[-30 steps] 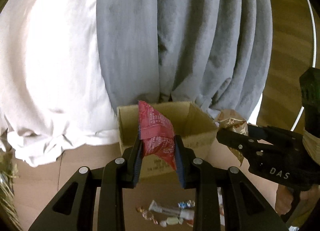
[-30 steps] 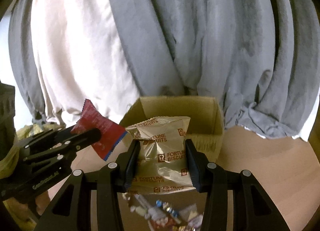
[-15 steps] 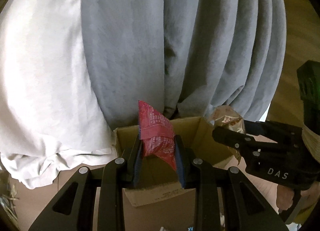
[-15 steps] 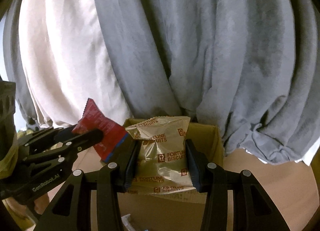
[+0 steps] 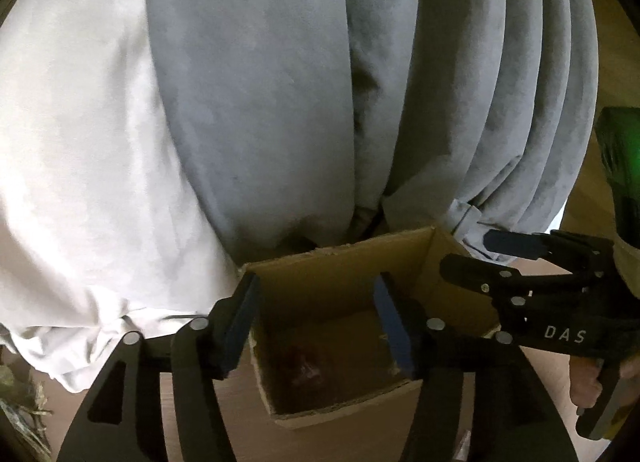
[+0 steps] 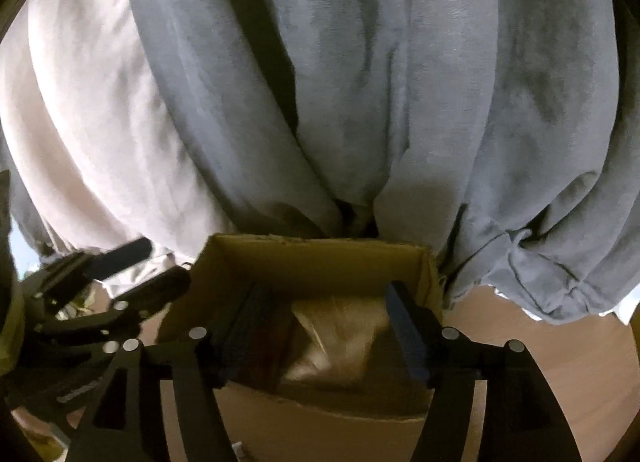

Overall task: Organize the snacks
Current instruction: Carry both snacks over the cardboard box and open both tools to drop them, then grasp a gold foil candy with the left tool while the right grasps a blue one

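Both tools are hovering over the cardboard box point(image 5: 352, 274). Left tool point(image 5: 316, 318) jaws are opening, nothing between them; a red packet point(image 5: 304, 370) is lying blurred on the box floor at 6 o'clock. Right tool point(image 6: 324, 330) jaws are opening, the tan biscuit packet point(image 6: 340, 346) dropping loose between them into the box. Packets are probably light, crinkly, slippery film; pinching a sealed edge is looking safest.

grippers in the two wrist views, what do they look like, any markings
The left gripper and right gripper are matte black linkage frames with silver rivets and flat blue-faced pads. Seen from the left wrist, the right one bears white letters "DAS".
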{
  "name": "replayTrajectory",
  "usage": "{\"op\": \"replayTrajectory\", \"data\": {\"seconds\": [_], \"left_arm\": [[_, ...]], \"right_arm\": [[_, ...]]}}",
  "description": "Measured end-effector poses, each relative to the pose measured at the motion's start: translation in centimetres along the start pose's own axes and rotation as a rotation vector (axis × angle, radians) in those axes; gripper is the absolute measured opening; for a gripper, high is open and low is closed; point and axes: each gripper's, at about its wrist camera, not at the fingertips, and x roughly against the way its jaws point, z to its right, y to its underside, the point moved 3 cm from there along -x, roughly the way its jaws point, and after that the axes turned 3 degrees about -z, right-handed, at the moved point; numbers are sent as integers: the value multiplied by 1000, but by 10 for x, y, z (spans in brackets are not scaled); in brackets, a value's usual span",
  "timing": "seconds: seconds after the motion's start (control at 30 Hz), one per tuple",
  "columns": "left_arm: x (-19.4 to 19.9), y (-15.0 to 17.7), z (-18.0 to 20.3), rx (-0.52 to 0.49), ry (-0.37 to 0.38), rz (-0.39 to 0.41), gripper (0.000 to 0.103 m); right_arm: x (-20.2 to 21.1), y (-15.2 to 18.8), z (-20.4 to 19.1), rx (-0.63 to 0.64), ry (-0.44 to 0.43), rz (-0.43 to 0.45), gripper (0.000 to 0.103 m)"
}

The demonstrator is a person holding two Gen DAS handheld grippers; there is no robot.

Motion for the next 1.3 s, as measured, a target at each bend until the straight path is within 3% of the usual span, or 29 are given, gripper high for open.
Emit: {"op": "replayTrajectory", "data": {"seconds": [0.27,0.63,0.83,1.3], "left_arm": [[48,18,9,-11,-39,75,72],[106,55,23,-14,-57,128,74],[113,89,25,-18,-90,87,74],[89,177,30,59,-84,-133,74]], "right_arm": [[36,20,-11,38,45,43,66],[87,64,-29,45,18,94,66],[87,95,-35,61,14,55,66],[54,171,-33,64,-25,-157,66]]}}
